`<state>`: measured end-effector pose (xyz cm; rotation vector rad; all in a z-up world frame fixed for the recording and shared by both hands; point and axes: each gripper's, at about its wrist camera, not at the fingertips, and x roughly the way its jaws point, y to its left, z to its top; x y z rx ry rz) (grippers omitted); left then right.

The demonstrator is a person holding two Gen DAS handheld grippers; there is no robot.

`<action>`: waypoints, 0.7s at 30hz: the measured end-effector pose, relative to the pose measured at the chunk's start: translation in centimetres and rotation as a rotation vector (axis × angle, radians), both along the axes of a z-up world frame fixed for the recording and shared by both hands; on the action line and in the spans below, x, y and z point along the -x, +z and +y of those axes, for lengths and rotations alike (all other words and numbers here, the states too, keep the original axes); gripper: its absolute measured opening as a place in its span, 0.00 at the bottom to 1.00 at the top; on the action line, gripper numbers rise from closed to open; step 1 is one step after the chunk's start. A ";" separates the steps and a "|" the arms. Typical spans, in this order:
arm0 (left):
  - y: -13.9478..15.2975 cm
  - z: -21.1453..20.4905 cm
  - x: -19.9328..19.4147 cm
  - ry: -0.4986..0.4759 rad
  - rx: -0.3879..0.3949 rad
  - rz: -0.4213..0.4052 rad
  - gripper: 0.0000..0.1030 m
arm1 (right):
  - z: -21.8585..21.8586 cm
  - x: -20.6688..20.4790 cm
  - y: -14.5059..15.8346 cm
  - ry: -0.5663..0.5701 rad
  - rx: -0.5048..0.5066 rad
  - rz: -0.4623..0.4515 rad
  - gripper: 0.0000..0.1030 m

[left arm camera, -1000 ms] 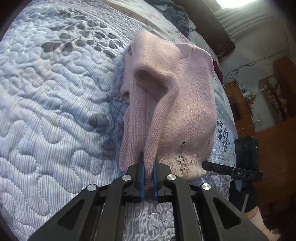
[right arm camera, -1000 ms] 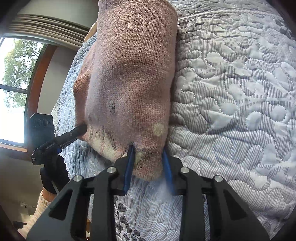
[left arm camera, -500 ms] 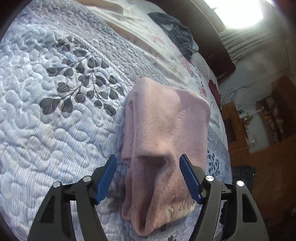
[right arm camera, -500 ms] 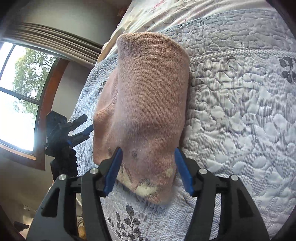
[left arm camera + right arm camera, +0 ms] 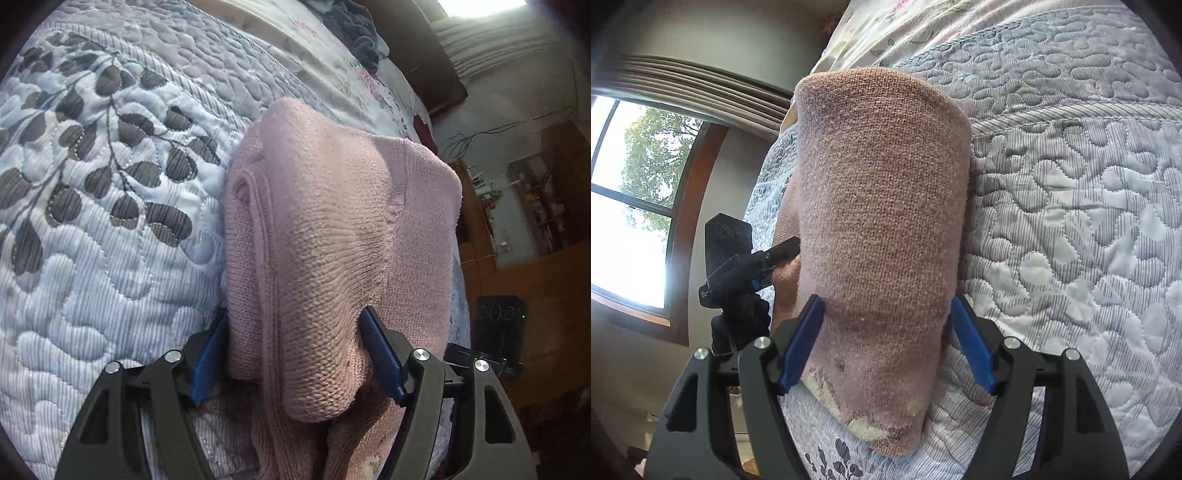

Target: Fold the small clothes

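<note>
Both hand-held grippers, left [image 5: 295, 354] and right [image 5: 882, 343], are now straddling the folded pink knitted sweater [image 5: 332, 240] wide open, gripping nothing, probably pressing the fold flat on the quilted blue bed cover [image 5: 110, 240].

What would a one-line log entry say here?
left gripper: open | right gripper: open | folded pink knit sweater: on quilted bedspread

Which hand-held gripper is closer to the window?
Left. The left hand-held gripper straddles the pink sweater nearest the window; the right hand-held gripper straddles its opposite side.
</note>
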<state>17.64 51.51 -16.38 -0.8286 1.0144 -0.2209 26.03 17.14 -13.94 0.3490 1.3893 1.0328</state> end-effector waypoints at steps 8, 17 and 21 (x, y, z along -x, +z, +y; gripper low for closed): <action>-0.9 -2.1 -2.0 -0.095 0.015 -0.026 0.75 | 2.9 -2.0 -3.3 -0.021 -0.073 0.124 0.87; 0.5 -4.9 -1.1 -0.096 0.147 -0.079 0.48 | 0.1 -0.8 0.0 -0.018 -0.137 0.097 0.52; 2.9 -9.2 0.0 -0.150 0.155 -0.109 0.48 | -3.9 0.3 3.3 -0.012 -0.133 0.047 0.51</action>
